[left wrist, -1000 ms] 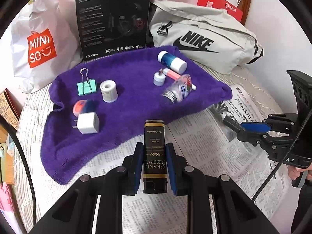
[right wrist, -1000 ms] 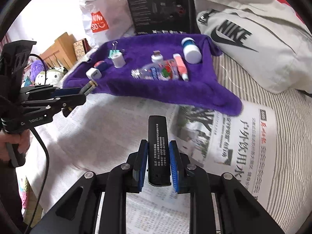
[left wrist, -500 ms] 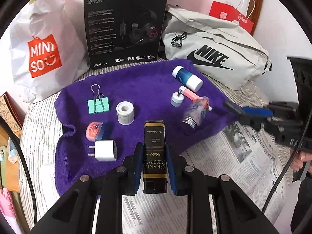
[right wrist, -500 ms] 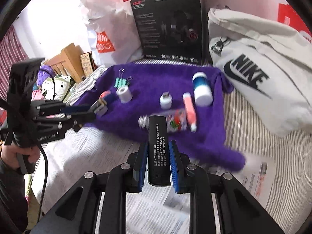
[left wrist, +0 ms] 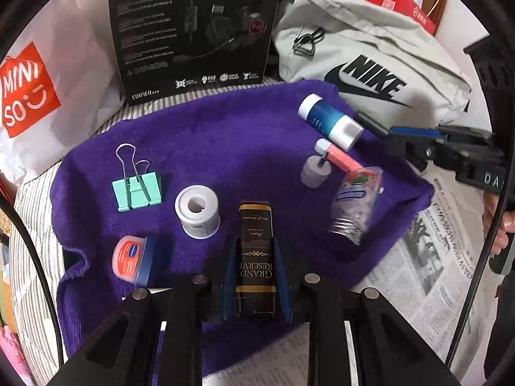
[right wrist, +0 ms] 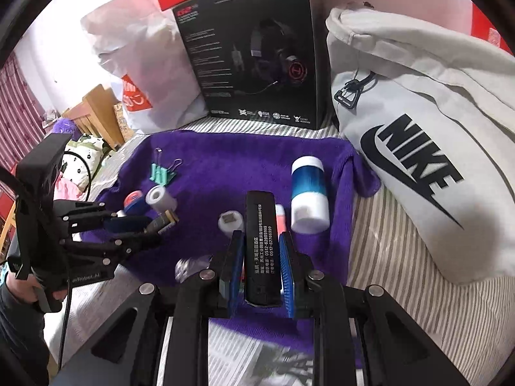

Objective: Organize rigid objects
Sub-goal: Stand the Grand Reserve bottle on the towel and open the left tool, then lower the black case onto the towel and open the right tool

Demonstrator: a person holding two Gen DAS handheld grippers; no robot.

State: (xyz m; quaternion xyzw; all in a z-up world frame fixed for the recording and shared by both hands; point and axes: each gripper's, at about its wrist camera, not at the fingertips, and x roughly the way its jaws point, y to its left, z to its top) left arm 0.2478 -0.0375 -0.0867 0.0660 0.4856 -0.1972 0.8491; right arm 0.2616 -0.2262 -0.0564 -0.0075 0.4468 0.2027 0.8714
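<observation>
Left wrist view: the left gripper [left wrist: 256, 276] is clamped on a slim black box [left wrist: 256, 251] with gold "GRAND RESERVE" lettering, its blue pads pressing the two long narrow sides near the lower half. The box points forward over the purple towel [left wrist: 225, 148], between the white tape roll [left wrist: 197, 210] and the clear plastic bottle [left wrist: 355, 201] lying on its side. The box appears stiff and light, likely card or tin with a smooth printed finish; such a surface may slip, so a grip across the narrow sides, close to mid-length, is the sound choice. The forward end overhangs the pads and could pivot if bumped.

Right wrist view: the right gripper [right wrist: 260, 265] is closed on a second slim black case [right wrist: 260, 247], matte, rounded at the ends, printed with white characters and digits. It is held upright between the pads, over the near part of the towel, just beside the blue-and-white cylinder [right wrist: 308, 194]. It also looks rigid and light.

Nearby items on the towel include a mint binder clip [left wrist: 137, 191] and a small blue jar with a red-orange lid [left wrist: 131, 259]. Set-down onto soft pile may leave a tall narrow item unstable; laying it flat is safer.
</observation>
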